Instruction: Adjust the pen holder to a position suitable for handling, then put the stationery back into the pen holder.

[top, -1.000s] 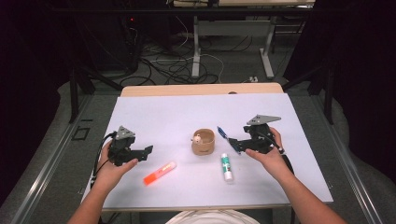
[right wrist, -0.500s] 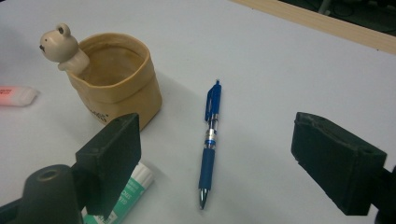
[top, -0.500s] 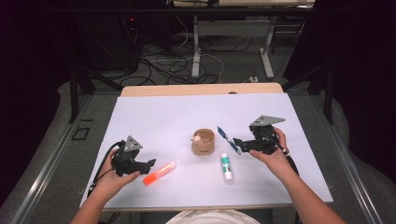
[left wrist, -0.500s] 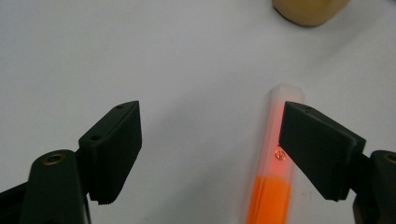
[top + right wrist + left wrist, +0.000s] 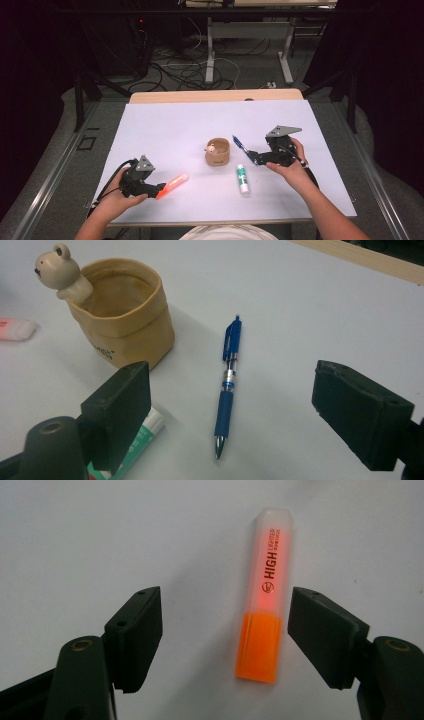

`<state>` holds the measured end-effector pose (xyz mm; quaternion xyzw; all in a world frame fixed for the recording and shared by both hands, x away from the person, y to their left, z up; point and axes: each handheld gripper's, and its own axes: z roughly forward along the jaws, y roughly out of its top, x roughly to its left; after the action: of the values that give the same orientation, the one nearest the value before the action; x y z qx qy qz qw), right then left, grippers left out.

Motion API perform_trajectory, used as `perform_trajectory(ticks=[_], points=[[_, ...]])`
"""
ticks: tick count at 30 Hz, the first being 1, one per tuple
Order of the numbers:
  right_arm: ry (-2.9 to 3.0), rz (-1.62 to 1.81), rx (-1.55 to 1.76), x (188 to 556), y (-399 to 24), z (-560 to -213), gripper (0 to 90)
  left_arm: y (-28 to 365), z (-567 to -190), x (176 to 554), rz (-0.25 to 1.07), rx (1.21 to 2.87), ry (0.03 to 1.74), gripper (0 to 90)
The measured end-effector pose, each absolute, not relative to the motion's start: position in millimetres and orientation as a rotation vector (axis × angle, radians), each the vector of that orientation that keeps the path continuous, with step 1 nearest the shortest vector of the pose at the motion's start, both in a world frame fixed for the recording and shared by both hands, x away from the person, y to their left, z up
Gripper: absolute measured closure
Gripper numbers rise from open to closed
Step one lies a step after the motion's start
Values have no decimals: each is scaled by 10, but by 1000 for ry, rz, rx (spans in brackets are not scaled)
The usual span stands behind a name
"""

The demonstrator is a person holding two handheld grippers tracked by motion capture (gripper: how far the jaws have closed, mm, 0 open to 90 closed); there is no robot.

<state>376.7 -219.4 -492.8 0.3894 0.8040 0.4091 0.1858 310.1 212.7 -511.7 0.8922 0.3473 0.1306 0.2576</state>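
A lab or test room. A wooden table under a white sheet (image 5: 165,125) stands centre frame on grey floor. Loose black and white cables (image 5: 185,70) lie at upper centre, beside metal desk legs (image 5: 210,50), within dark surroundings.

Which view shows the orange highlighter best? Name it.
The left gripper view: the highlighter lies close up between open tongs, label readable. The high view shows it small; the right gripper view catches just one end.

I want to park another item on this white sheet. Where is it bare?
The far half of the white sheet, beyond the holder, is bare, as is its near right corner. It is crowded around holder, pen and glue stick; the highlighter lies near left.
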Motion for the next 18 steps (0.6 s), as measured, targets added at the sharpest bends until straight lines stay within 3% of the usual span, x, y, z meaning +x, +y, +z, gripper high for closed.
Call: perform_trajectory(ticks=[18], points=[[2282, 1142, 1097, 3800, -2181, -4970, 155, 2101, -5269, 3100, 306, 2519, 875, 392]])
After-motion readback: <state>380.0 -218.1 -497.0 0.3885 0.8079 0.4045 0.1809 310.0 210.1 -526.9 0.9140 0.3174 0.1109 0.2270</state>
